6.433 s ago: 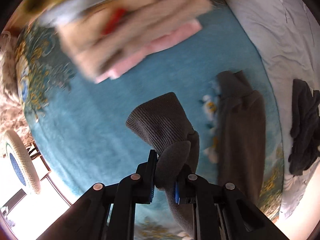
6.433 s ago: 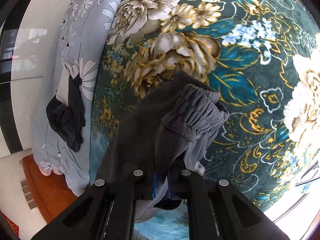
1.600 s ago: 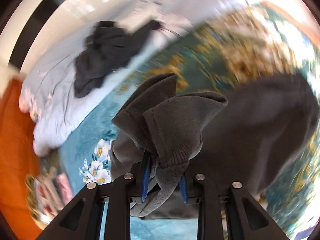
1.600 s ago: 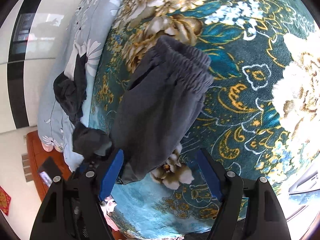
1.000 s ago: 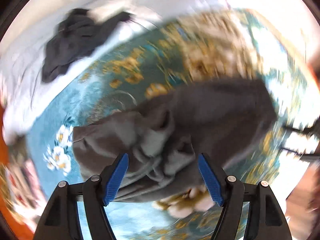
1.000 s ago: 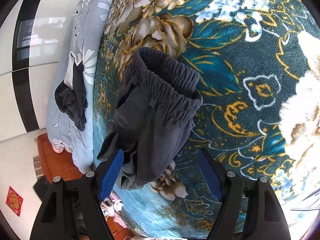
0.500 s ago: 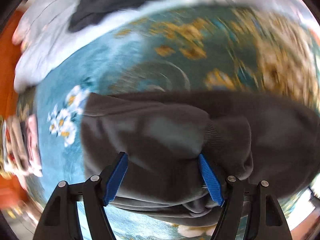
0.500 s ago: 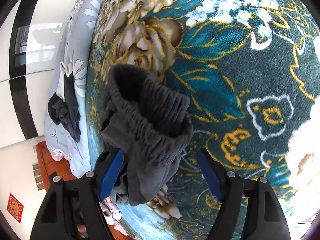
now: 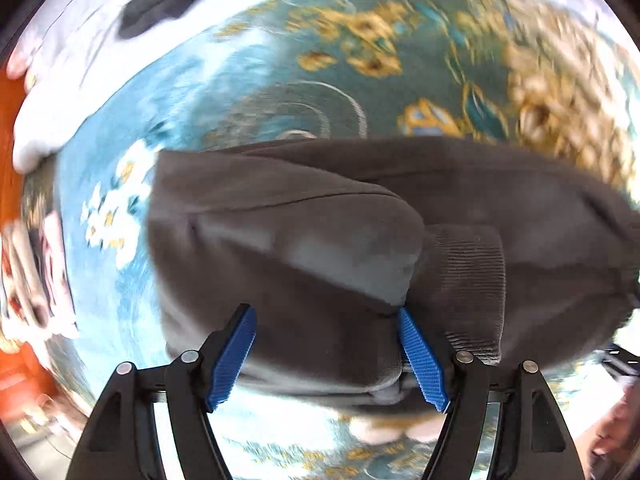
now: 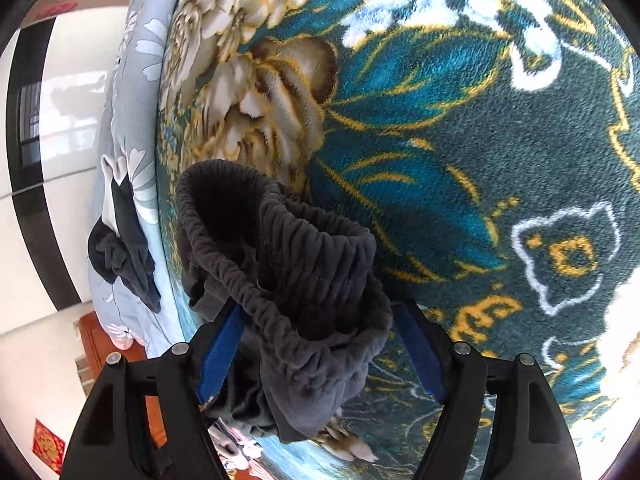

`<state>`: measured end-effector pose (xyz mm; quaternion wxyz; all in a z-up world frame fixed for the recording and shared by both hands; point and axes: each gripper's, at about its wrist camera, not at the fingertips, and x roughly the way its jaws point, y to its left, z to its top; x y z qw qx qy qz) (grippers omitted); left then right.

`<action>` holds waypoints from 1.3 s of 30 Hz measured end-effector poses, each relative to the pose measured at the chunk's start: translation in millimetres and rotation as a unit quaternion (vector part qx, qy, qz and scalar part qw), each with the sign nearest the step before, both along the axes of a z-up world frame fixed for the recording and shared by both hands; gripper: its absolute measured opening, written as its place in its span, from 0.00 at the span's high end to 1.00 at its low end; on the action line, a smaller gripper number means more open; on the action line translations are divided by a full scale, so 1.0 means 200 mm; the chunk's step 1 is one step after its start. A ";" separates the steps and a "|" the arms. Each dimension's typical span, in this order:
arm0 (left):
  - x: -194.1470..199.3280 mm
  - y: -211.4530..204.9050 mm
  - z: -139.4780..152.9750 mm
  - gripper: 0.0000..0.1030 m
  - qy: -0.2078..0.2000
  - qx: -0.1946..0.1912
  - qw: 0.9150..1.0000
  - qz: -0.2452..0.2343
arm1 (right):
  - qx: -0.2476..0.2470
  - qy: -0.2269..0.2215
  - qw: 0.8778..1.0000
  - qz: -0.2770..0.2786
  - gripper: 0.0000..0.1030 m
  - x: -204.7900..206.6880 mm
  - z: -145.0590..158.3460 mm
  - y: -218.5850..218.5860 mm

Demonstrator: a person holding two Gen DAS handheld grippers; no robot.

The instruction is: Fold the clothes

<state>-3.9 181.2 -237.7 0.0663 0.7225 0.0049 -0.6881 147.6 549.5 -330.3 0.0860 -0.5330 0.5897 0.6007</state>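
Dark grey sweatpants (image 9: 320, 248) lie folded over on a teal floral blanket (image 9: 248, 80). My left gripper (image 9: 326, 354) is open, its blue pads on either side of the folded leg end with a ribbed cuff (image 9: 468, 280). In the right wrist view the elastic waistband (image 10: 288, 256) of the same pants stands bunched up. My right gripper (image 10: 320, 354) is open with the waistband between its pads, not clamped. The blanket (image 10: 480, 152) lies under it.
A dark garment (image 10: 124, 256) lies on a pale floral quilt (image 10: 136, 80) at the bed's far side; it also shows in the left wrist view (image 9: 168, 4). A stack of folded clothes (image 9: 32, 280) sits at the left. An orange wooden cabinet (image 10: 96, 344) stands beyond the bed.
Both grippers let go of the pants and opened. The left laid the leg end over the pants and drew close over the fold. The right moved down onto the waistband.
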 end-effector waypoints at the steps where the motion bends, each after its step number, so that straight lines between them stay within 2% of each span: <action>1: 0.03 -0.05 0.03 0.26 0.001 0.001 1.000 0.015 | -0.002 -0.003 1.000 -0.004 0.25 0.00 -0.01 0.00; 7: 0.19 -0.33 0.14 0.26 -0.002 0.003 0.997 0.077 | 0.010 -0.011 1.000 -0.018 0.26 -0.03 0.05 -0.03; 12: 0.31 -0.61 0.13 0.26 -0.010 0.008 0.989 0.145 | 0.034 -0.011 0.999 -0.018 0.51 -0.06 0.14 -0.07; 16: 0.41 -0.78 0.13 0.26 -0.009 0.024 0.985 0.171 | 0.101 0.021 0.994 0.030 0.57 -0.11 0.41 -0.23; 20: 0.47 -0.95 0.13 0.26 -0.007 0.045 0.983 0.180 | 0.185 0.063 0.976 0.097 0.59 -0.18 0.73 -0.45; 24: 0.52 -1.14 0.17 0.26 0.010 0.057 0.981 0.185 | 0.263 0.122 0.940 0.182 0.59 -0.30 1.05 -0.88; 26: 0.55 -1.25 0.20 0.26 0.019 0.058 0.979 0.193 | 0.310 0.143 0.909 0.238 0.59 -0.36 1.19 -1.17; 27: 0.57 -1.31 0.21 0.26 0.023 0.059 0.978 0.197 | 0.321 0.149 0.899 0.256 0.59 -0.42 1.21 -1.29; 29: 0.61 -1.43 0.23 0.26 0.028 0.057 0.976 0.209 | 0.350 0.165 0.868 0.310 0.59 -0.48 1.25 -1.58; 31: 0.66 -1.54 0.23 0.26 0.029 0.054 0.972 0.226 | 0.376 0.166 0.835 0.365 0.59 -0.53 1.22 -1.85; 34: 0.74 -1.67 0.23 0.26 0.026 0.055 0.964 0.259 | 0.402 0.137 0.793 0.437 0.59 -0.59 1.06 -2.17; 37: 0.81 -1.74 0.23 0.26 0.022 0.055 0.959 0.276 | 0.413 0.093 0.764 0.487 0.59 -0.61 0.83 -2.36; 39: 0.85 -1.77 0.22 0.26 0.017 0.056 0.959 0.278 | 0.426 0.076 0.749 0.501 0.59 -0.61 0.75 -2.43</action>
